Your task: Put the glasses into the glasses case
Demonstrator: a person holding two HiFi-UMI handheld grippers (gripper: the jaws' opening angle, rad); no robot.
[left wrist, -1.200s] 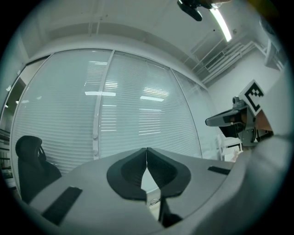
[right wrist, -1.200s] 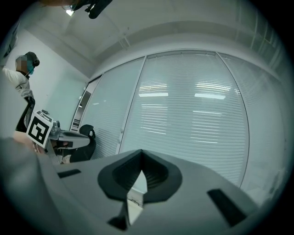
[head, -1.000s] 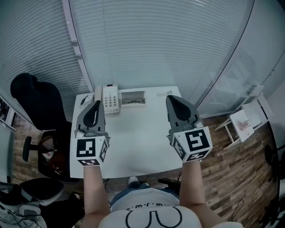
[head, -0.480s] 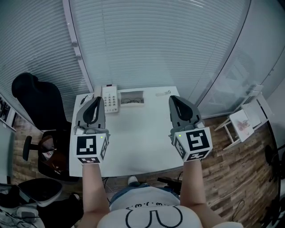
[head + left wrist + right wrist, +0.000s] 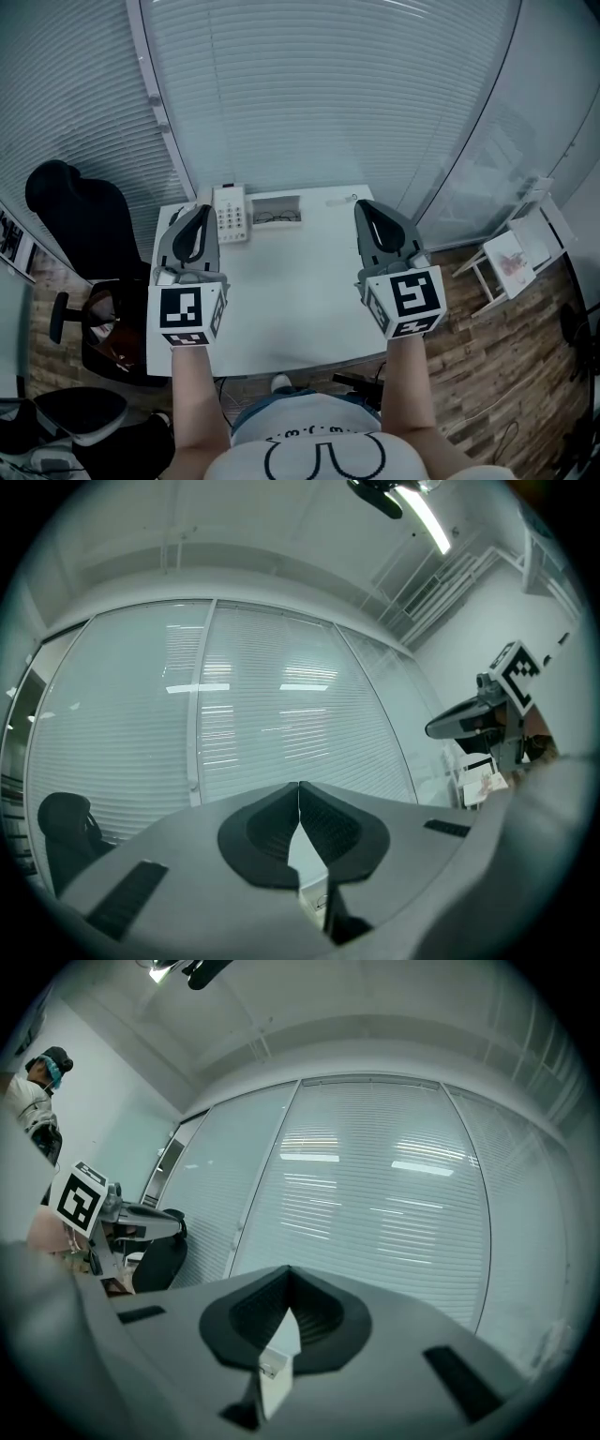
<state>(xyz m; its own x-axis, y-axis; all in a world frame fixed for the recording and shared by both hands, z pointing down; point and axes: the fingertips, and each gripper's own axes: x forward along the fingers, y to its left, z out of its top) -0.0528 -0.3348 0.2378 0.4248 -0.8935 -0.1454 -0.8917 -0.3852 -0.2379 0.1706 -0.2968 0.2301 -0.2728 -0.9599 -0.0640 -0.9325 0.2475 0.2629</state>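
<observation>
Left hand-held gripper (image 5: 201, 214): clenched, its two dark jaws meeting at the tips, with nothing between them. Right hand-held gripper (image 5: 365, 207): also clenched and empty. A seated person holds the two side by side, well apart, above the near half of a white desk (image 5: 291, 281), both pointing away from the body toward the window. Each carries a cube with black and white square markers at its rear, just above the bare forearms.

The glasses (image 5: 267, 217), a thin dark frame, are at the far edge of the desk between the two grippers and well clear of both. They seem to lie inside the outline of the open grey glasses case (image 5: 286, 201), though they are too small to be sure. Just left of the case is a white telephone (image 5: 231, 212) with a keypad.

Pale closed blinds (image 5: 319, 94) fill the wall beyond the desk. A black office chair (image 5: 80, 211) stands to the left. A small white side table (image 5: 511, 251) stands on the wooden floor (image 5: 487, 375) to the right.
</observation>
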